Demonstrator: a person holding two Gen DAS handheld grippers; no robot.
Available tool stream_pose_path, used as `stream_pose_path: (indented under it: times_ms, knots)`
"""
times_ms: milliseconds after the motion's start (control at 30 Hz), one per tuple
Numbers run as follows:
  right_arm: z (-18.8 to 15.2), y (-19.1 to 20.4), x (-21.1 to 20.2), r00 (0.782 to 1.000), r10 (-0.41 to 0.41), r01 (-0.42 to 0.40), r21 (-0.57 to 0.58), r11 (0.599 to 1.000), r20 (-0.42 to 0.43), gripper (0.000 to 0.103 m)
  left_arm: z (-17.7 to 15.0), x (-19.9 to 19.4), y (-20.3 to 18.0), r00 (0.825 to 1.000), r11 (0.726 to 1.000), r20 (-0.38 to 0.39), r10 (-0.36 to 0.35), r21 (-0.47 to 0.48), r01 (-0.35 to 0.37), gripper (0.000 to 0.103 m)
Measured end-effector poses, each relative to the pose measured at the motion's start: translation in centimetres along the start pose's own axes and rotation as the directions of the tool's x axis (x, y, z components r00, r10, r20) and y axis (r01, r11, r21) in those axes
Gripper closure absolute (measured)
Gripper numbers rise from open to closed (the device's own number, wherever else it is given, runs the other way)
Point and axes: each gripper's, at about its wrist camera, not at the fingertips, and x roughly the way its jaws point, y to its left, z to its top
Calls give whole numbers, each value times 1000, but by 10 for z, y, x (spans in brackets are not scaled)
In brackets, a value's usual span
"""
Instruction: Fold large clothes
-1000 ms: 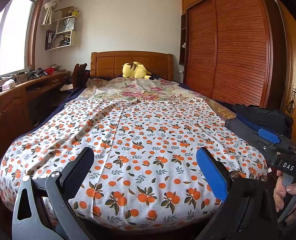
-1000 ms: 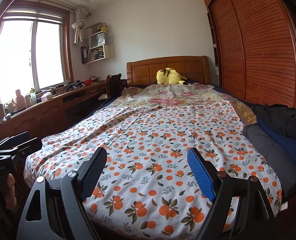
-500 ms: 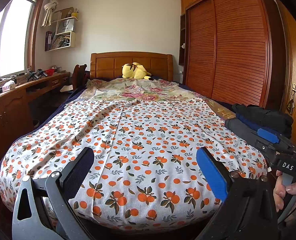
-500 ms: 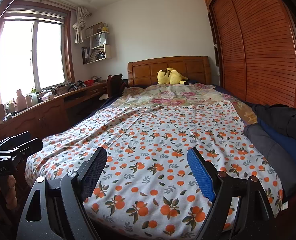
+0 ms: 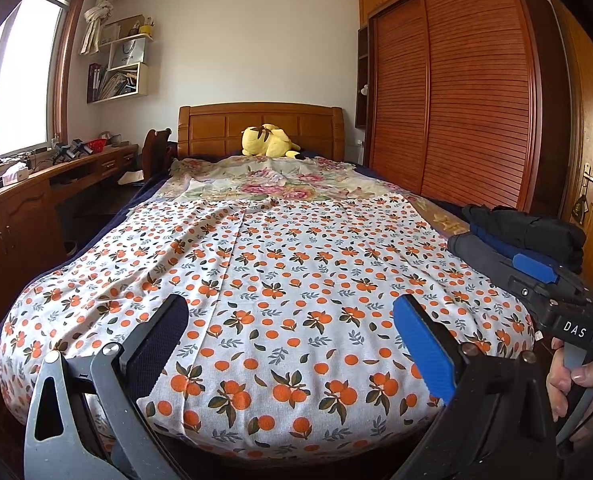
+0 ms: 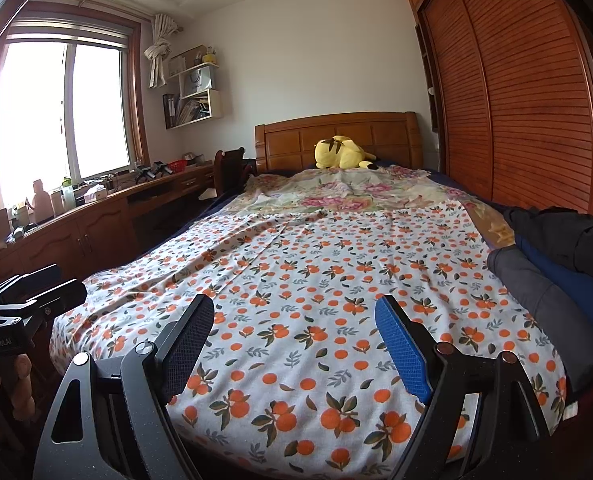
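A pile of dark clothes, black, navy and grey, lies at the bed's right edge (image 5: 528, 236) and also shows in the right wrist view (image 6: 556, 264). The bed is covered by a white sheet with orange fruit print (image 5: 288, 280) (image 6: 336, 280). My left gripper (image 5: 292, 332) is open and empty above the foot of the bed. My right gripper (image 6: 296, 332) is open and empty too, also above the foot end. The right gripper shows at the right of the left wrist view (image 5: 544, 280), close to the clothes pile. The left gripper shows at the left of the right wrist view (image 6: 28, 296).
A yellow plush toy (image 5: 268, 146) sits at the wooden headboard (image 5: 216, 128). A floral blanket (image 5: 280, 184) covers the far half of the bed. A wooden desk (image 5: 36, 196) with clutter runs along the left wall. A slatted wardrobe (image 5: 456, 100) stands on the right.
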Motion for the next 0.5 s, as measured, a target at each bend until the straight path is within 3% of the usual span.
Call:
stream_pose_path:
  times_ms: [500]
  knots:
    - [-1, 0, 1, 1000, -2, 2, 3, 1000, -1, 19, 0, 0, -1, 1000, 1000, -1, 0, -1, 0, 1]
